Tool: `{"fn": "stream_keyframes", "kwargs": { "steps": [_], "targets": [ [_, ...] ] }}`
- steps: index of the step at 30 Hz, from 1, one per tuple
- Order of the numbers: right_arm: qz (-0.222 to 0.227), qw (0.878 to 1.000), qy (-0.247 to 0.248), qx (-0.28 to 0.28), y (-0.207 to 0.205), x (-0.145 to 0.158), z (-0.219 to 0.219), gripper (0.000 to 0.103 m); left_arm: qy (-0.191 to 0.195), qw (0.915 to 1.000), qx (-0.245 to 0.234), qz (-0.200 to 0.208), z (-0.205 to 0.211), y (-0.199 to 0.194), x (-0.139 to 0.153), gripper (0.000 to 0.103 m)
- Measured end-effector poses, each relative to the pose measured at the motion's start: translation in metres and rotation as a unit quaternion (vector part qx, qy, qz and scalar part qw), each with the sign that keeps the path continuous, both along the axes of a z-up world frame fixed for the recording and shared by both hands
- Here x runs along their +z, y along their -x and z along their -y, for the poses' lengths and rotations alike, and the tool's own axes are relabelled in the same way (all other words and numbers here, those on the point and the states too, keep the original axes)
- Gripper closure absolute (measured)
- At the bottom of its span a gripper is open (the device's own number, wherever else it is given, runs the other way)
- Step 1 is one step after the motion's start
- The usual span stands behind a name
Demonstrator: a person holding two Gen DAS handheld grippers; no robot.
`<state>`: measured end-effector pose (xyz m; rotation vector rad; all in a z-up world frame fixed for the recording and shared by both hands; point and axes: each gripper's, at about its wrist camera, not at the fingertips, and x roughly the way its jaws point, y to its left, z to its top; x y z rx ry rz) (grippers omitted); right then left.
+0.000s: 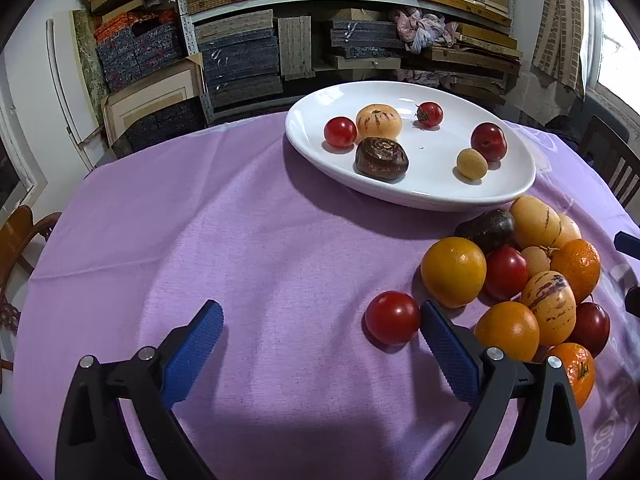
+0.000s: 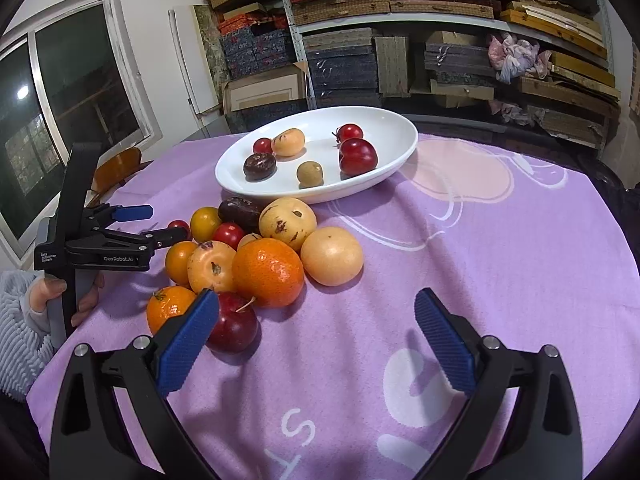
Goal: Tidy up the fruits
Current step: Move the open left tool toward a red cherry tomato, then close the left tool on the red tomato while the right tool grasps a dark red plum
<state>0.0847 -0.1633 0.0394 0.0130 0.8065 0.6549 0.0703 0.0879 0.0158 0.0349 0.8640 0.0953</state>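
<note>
A white oval plate (image 1: 436, 194) (image 2: 396, 124) stands at the far side of the purple tablecloth and holds several small fruits, among them a dark plum (image 1: 488, 141) (image 2: 357, 156) and a brown fruit (image 1: 381, 158). A pile of oranges, tomatoes and striped melons (image 1: 532, 276) (image 2: 264, 256) lies in front of the plate. My left gripper (image 1: 320, 320) is open and empty, with a red tomato (image 1: 393, 317) just inside its right finger. It also shows in the right wrist view (image 2: 156, 224). My right gripper (image 2: 316, 312) is open and empty, its left finger beside a red plum (image 2: 234, 324).
The round table carries a purple cloth (image 1: 240, 220) with white lettering (image 2: 420, 392). Shelves stacked with boxes (image 1: 340, 20) stand behind the table. A wooden chair (image 1: 16, 240) is at the left and another chair (image 1: 616, 168) at the right. A window (image 2: 60, 100) is at the left.
</note>
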Motion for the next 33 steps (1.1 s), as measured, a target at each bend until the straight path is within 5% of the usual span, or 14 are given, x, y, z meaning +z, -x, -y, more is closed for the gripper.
{"fn": "stream_keyframes", "kwargs": {
  "steps": [19,29,33],
  "targets": [
    [-0.001,1.0,0.006,0.008,0.002,-0.001,-0.005,0.006,0.041,0.9981,-0.043,0.015,0.007,0.008,0.004,0.05],
    [0.002,1.0,0.01,0.019,0.006,0.0,-0.009,0.006,0.065,0.9964,-0.055,0.0,0.009,-0.002,0.0,0.051],
    [0.0,1.0,0.01,0.019,0.007,0.0,-0.01,0.006,0.081,0.9945,-0.067,0.002,0.009,-0.003,0.0,0.066]
  ]
}}
